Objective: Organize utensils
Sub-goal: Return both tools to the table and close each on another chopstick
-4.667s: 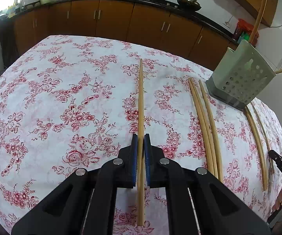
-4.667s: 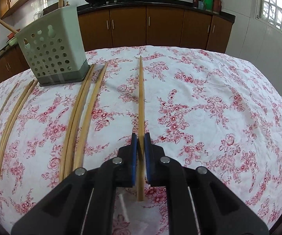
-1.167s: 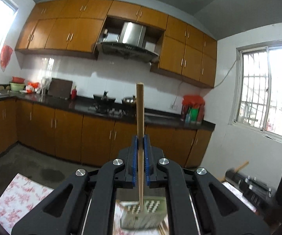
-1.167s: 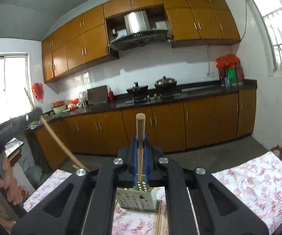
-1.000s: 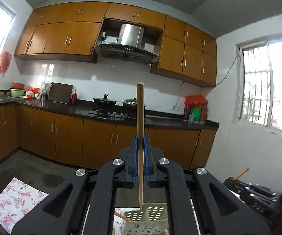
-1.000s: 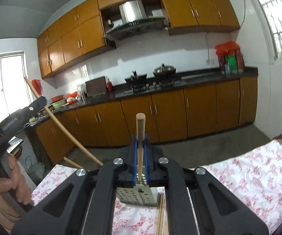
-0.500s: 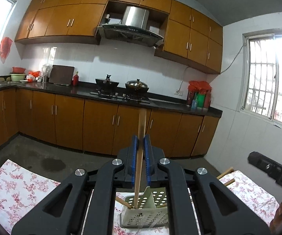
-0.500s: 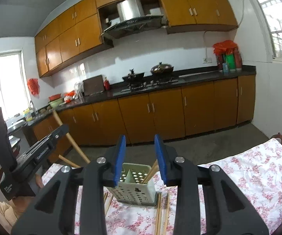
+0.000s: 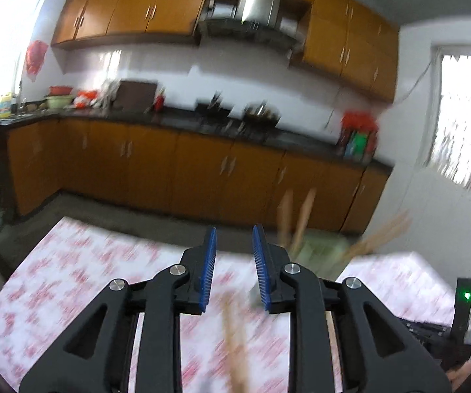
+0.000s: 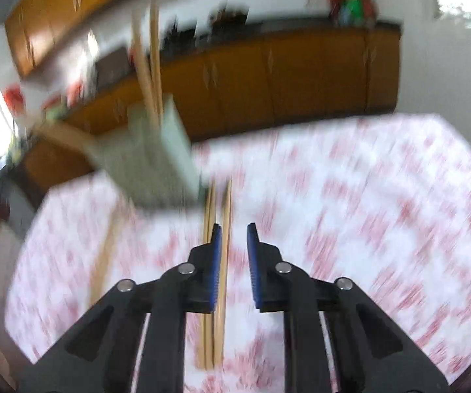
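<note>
Both views are motion-blurred. My left gripper [image 9: 234, 239] is open, its jaws opening, with nothing between the blue pads. Beyond it to the right stands the pale green utensil holder [image 9: 320, 249] with chopsticks [image 9: 296, 216] sticking up out of it. A loose chopstick pair [image 9: 235, 334] lies on the cloth below. My right gripper [image 10: 234, 232] is open with its jaws closing and nothing gripped. It hangs over a chopstick pair [image 10: 215, 294] that lies on the cloth just under its left pad. The holder [image 10: 156, 160] stands beyond it on the left, with upright chopsticks [image 10: 150, 49] in it.
The table carries a red-flowered white cloth [image 10: 366, 196]. Another chopstick [image 10: 104, 262] lies left of the holder. The other gripper's body with a green light [image 9: 462, 304] shows at the lower right of the left view. Brown kitchen cabinets [image 9: 137, 170] line the far wall.
The left gripper has let go of its chopstick and spread its jaws. The right jaws are narrower than half a second ago. Both views have tipped down toward the table.
</note>
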The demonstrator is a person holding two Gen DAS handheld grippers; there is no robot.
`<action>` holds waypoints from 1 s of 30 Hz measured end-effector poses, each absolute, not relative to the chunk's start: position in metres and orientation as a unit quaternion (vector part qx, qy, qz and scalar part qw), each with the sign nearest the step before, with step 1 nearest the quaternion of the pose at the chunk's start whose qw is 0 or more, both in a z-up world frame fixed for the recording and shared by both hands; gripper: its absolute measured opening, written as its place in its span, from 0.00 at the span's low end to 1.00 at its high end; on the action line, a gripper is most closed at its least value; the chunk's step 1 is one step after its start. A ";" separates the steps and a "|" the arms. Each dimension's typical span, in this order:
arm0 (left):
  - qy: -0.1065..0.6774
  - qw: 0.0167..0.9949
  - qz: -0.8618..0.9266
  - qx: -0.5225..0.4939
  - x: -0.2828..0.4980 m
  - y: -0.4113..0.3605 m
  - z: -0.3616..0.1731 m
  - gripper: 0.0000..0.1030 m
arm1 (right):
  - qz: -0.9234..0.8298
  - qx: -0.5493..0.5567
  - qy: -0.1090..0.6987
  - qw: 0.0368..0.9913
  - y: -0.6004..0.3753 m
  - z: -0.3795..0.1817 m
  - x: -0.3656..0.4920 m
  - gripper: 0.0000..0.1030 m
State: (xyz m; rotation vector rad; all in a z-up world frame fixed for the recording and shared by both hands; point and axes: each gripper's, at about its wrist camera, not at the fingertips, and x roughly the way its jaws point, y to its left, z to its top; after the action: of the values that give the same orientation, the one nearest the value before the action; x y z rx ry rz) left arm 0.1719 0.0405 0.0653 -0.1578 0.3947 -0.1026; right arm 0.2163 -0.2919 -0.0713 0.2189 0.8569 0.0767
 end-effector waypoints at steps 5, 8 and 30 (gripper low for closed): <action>0.301 0.950 -0.037 -0.074 0.175 0.051 0.000 0.24 | 0.053 0.111 0.460 0.880 -0.269 -0.115 0.217 0.14; 0.340 0.937 -0.036 -0.077 0.178 0.056 -0.028 0.24 | 0.049 0.096 0.459 0.882 -0.258 -0.118 0.215 0.14; 0.441 0.892 -0.097 -0.034 0.183 0.004 -0.102 0.14 | -0.011 0.045 0.446 0.894 -0.277 -0.116 0.210 0.10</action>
State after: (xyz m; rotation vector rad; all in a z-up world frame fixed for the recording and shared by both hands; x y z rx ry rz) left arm 0.1829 0.0045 -0.1020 -0.0696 0.9147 -0.2018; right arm 0.2097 -0.2768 -0.1156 0.0939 0.9248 -0.0223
